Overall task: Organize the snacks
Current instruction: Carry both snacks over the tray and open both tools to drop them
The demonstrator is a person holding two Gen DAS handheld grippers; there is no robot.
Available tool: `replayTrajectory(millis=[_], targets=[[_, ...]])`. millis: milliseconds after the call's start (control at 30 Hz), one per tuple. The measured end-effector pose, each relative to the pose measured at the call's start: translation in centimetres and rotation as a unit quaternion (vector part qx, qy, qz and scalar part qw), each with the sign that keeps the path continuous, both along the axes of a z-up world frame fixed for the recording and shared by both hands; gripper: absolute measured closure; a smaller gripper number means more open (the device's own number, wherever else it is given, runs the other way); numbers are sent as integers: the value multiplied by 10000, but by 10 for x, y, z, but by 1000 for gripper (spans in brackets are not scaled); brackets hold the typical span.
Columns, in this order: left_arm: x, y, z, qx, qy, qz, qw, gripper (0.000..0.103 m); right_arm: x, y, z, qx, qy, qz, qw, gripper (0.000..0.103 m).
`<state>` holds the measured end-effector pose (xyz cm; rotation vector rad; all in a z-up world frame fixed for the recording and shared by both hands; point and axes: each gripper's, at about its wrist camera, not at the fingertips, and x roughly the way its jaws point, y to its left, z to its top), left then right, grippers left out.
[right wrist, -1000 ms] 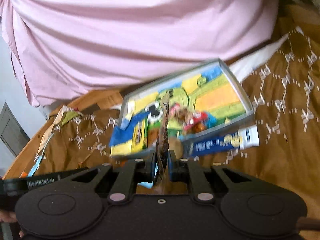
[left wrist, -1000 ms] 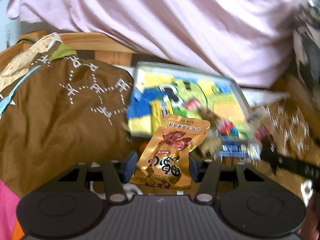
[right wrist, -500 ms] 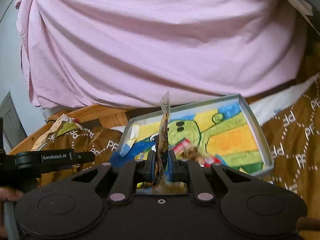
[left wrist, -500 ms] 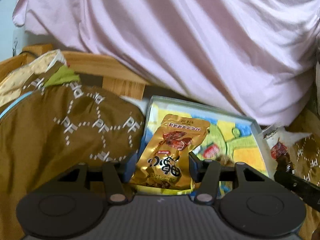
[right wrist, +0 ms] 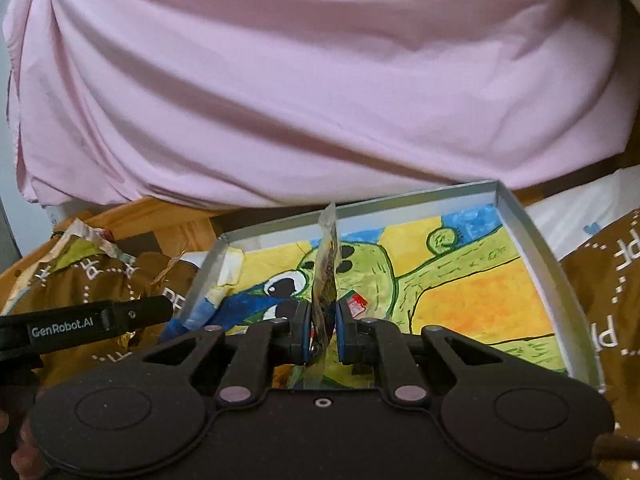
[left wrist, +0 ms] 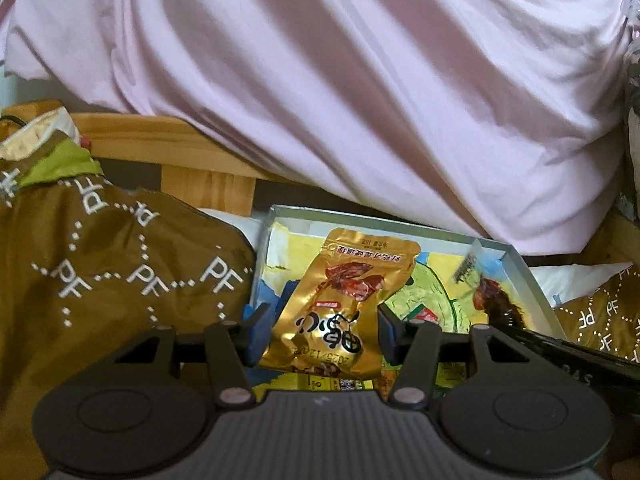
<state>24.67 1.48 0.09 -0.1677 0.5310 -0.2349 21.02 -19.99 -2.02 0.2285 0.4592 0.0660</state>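
Now | left tool (left wrist: 318, 330): clamped across a flat gold foil snack pouch (left wrist: 340, 300), held face-up over the shallow grey tray with a painted cartoon bottom (left wrist: 532, 292), likely for laying down | right tool (right wrist: 323, 330): pinched tight on a thin snack packet (right wrist: 326, 280), edge-on above the tray's near left.
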Motion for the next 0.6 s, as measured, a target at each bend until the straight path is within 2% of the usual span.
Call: replayTrajectory(millis=[233, 600], targets=[[15, -3, -21, 8, 185, 13, 9998, 45, 20, 8, -20, -62, 184, 74, 9998, 91], [23, -10, -36, 216, 458, -47, 9987, 45, 29, 5, -35, 237, 416, 4, 9989, 90]])
